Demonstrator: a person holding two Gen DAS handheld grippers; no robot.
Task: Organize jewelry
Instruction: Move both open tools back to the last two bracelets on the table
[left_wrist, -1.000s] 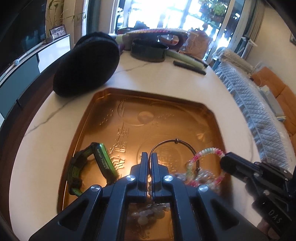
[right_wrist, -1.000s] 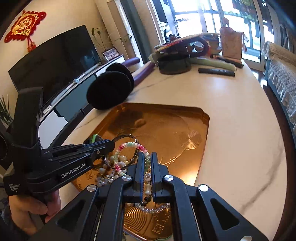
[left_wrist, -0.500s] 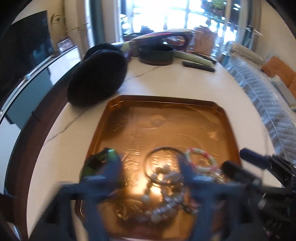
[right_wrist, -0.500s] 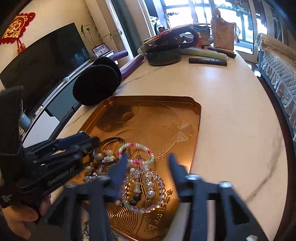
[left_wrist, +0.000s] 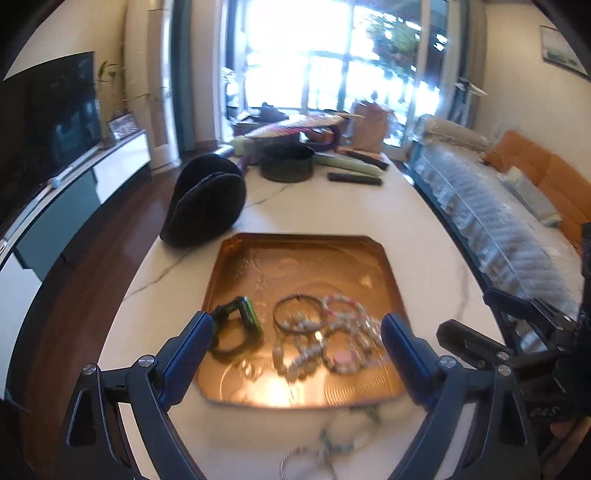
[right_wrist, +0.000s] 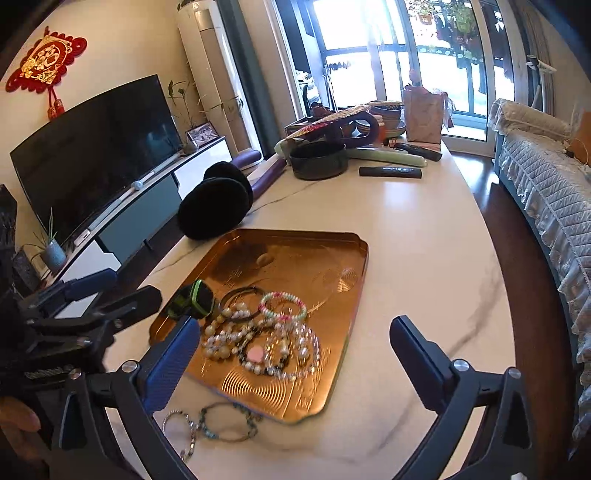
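Left wrist cam first: my left gripper (left_wrist: 297, 334) was spread wide with nothing in it, hanging over the near end of the gold tray (left_wrist: 306, 247) on the marble table (left_wrist: 424, 229). Inside the tray, the green watch (left_wrist: 236, 326) lay at about 9 o'clock from the pile, the thin metal bangle (left_wrist: 298, 312) sat just right of it, and the pastel bead bracelet (left_wrist: 343, 306) touched the bangle's right side. The pearl strands (left_wrist: 325, 350) were a blurry heap toward 6 o'clock. Something beaded lay off the tray at the bottom, too smeared to name. My right gripper (left_wrist: 480, 343) poked in from 3 o'clock.

Right wrist cam: the right gripper (right_wrist: 295, 339) was also wide apart and empty, above the tray's near edge. Same jewelry heap was in the tray's near half. Two loose bracelets (right_wrist: 207, 424) lay on the marble just outside the tray at 6 o'clock. The black beret (right_wrist: 214, 210) sat beyond the tray at 11 o'clock, and the left gripper (right_wrist: 110, 288) came in at 9 o'clock.
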